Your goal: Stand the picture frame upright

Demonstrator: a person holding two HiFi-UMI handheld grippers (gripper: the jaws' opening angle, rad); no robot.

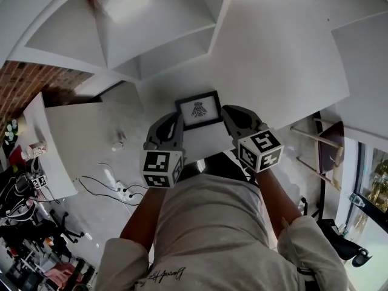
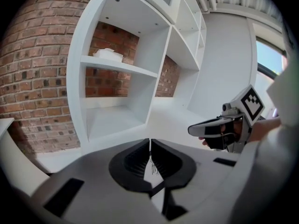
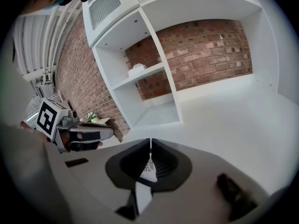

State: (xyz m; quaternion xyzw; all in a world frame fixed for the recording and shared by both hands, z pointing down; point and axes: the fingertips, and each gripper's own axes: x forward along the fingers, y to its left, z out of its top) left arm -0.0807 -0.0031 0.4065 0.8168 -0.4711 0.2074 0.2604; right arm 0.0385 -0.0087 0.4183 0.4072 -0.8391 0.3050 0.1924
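The picture frame (image 1: pixel 198 109) has a black border, a white mat and a small dark drawing. It is held between my two grippers over the white shelf top (image 1: pixel 273 59). My left gripper (image 1: pixel 176 125) is shut on its left side. My right gripper (image 1: pixel 227 117) is shut on its right side. In the left gripper view the jaws stand almost together (image 2: pixel 150 149) on a thin edge, with the drawing (image 2: pixel 153 170) showing below. The right gripper view shows the same: the jaws (image 3: pixel 150 149) pinch a thin edge above the drawing (image 3: pixel 149 166). Whether the frame's lower edge rests on the surface is hidden.
A white shelving unit (image 2: pixel 117 66) with a brick back stands ahead and to the left. A white box (image 2: pixel 108 55) sits on one of its shelves. On the floor lie cables (image 1: pixel 106 183), beside a white table (image 1: pixel 48 156). A chair (image 1: pixel 330 147) stands at the right.
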